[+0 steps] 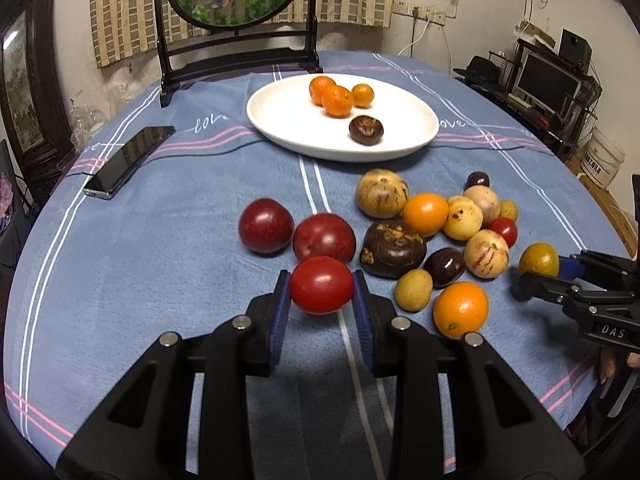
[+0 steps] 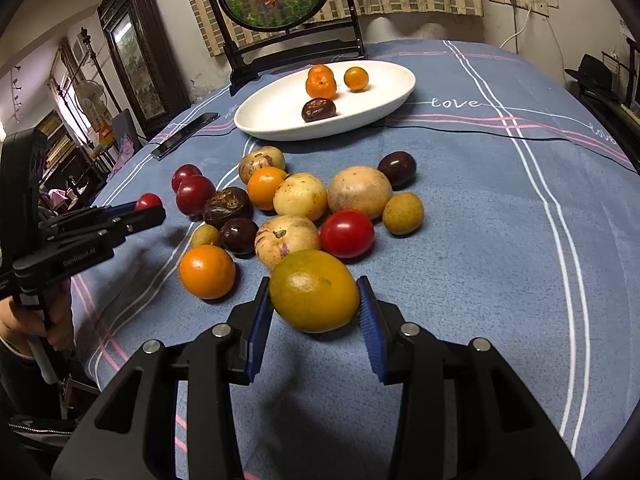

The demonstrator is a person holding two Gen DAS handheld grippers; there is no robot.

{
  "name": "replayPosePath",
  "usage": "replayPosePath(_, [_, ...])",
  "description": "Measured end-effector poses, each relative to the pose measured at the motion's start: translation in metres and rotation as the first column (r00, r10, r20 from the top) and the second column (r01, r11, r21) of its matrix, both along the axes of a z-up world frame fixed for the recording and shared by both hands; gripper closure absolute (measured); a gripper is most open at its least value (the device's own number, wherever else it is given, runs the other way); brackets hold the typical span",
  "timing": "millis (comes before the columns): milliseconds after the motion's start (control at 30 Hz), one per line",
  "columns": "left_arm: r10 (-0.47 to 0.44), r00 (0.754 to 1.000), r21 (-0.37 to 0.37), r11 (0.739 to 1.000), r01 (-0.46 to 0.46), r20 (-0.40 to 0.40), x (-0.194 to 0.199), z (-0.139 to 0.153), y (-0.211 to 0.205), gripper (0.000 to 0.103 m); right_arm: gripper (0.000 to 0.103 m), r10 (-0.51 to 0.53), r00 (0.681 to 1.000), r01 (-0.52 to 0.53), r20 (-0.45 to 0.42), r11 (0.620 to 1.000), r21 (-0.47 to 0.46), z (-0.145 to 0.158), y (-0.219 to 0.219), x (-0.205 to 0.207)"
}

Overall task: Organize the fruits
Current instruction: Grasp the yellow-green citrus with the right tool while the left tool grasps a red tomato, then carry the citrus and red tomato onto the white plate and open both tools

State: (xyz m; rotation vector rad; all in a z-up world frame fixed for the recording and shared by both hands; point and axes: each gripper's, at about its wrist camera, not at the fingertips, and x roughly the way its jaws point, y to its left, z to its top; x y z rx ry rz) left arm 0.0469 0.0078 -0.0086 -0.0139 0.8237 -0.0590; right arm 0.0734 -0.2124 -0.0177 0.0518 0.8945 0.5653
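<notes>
Two wrist views of a table under a blue cloth [image 1: 160, 240] with pink and white stripes. A white oval ceramic plate [image 1: 280, 120] serves as landmark. It holds three small orange mandarins [image 1: 337, 101] grouped at its far side and one dark brown, wrinkled round fruit [image 1: 366, 130] nearer its front rim.

In front of the plate lies a loose heap of fruit [image 2: 304, 200] on the cloth: pale yellow rounds with purple streaks, orange citrus, dark purple pieces, small tan ones and a glossy red tomato. Two dark red plums [image 1: 296, 234] lie touching each other at the heap's edge, in front of the plate.

The left gripper [image 1: 321, 286] pinches a smooth, shiny red cherry tomato [image 1: 322, 285] between its blue pads, nearer the camera than the plums. The right gripper [image 2: 314, 296] clamps a yellow-green citrus fruit [image 2: 314, 291], mottled orange, with both pads against its sides, at the heap's edge farthest from the plate.

A black smartphone [image 1: 128, 162] lies to the left of the plate. Behind the plate stands a round goldfish panel in a dark wooden frame [image 1: 236, 4].

Legible writing: "love" stitched in white on the cloth beside the plate, "DAS" on the right gripper's body and "GenRobot.AI" on the left gripper's body.
</notes>
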Motion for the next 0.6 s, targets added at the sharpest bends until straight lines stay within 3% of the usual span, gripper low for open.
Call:
replayPosePath(267, [-0.033,0.999,-0.016,0.999,0.034,0.029,0.011,0.02,0.001,0.072,0.061,-0.038,0.997,0.037,0.071,0.999,0.012,0.03,-0.013,0.003])
replayPosePath(600, [-0.069,0.993,-0.018,0.997,0.071,0.094,0.047,0.058,-0.003,0.072,0.061,-0.016,0.982,0.013,0.188,1.0,0.015,0.079,0.008,0.034])
